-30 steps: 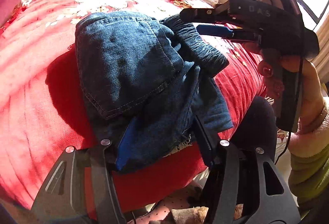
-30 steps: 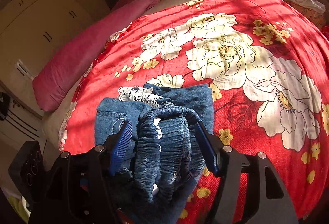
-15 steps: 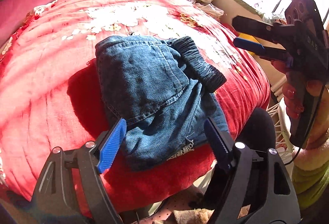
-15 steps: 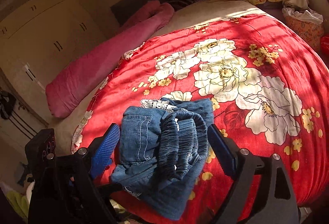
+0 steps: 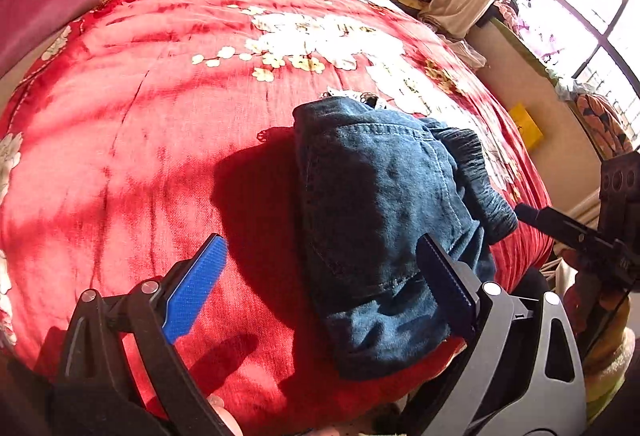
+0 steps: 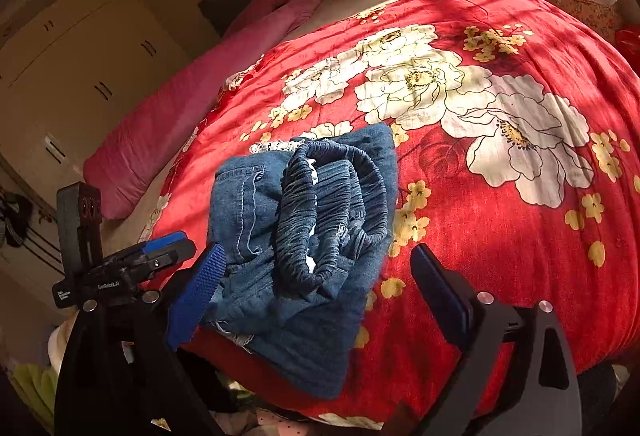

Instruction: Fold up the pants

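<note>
Folded pants (image 6: 304,236) on floral quilt (image 6: 500,220); left tongs (image 5: 320,284) and right tongs (image 6: 316,288) wide apart, empty.

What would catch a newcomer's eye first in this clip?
The red floral quilt fills both views, its big white flowers sunlit at the middle. The folded jeans lie in a small bundle near its front edge, gathered waistband on top. Both tools, left and right, hang open around the bundle, gripping nothing.
</note>
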`<state>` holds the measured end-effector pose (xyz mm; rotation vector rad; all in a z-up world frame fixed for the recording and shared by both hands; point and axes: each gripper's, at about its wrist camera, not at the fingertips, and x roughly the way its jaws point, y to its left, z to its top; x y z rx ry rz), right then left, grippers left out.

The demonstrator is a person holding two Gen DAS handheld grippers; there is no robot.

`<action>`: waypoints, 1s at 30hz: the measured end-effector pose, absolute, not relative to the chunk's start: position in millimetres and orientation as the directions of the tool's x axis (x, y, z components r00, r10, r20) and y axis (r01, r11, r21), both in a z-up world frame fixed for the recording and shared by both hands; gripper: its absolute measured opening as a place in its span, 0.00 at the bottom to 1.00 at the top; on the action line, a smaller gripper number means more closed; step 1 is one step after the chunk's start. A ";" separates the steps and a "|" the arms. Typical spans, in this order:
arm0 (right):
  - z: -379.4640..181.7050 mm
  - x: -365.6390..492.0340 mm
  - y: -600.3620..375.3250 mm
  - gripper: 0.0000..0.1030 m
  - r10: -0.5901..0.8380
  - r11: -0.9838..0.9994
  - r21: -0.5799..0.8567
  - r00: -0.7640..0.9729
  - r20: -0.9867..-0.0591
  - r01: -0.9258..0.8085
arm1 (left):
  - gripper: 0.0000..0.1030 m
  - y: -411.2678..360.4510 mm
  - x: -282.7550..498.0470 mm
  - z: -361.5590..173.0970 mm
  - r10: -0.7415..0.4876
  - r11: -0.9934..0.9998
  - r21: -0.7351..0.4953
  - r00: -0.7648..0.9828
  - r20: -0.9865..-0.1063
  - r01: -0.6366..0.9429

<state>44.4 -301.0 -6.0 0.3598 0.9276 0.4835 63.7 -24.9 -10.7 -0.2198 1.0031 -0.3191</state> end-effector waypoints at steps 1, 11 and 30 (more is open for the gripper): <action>-9.8 44.9 -299.5 0.91 0.544 0.834 0.498 0.499 -0.674 -0.236 | 0.87 -24.9 67.2 -13.1 -0.372 0.927 -0.340 0.489 -0.789 0.156; -29.7 52.2 -281.4 0.91 0.551 0.832 0.502 0.453 -0.701 -0.237 | 0.90 -33.7 91.9 -38.2 -0.442 0.894 -0.428 0.422 -0.792 0.133; -51.2 71.1 -274.0 0.80 0.584 0.808 0.537 0.450 -0.676 -0.243 | 0.90 -53.3 115.6 -43.1 -0.487 0.872 -0.457 0.403 -0.775 0.174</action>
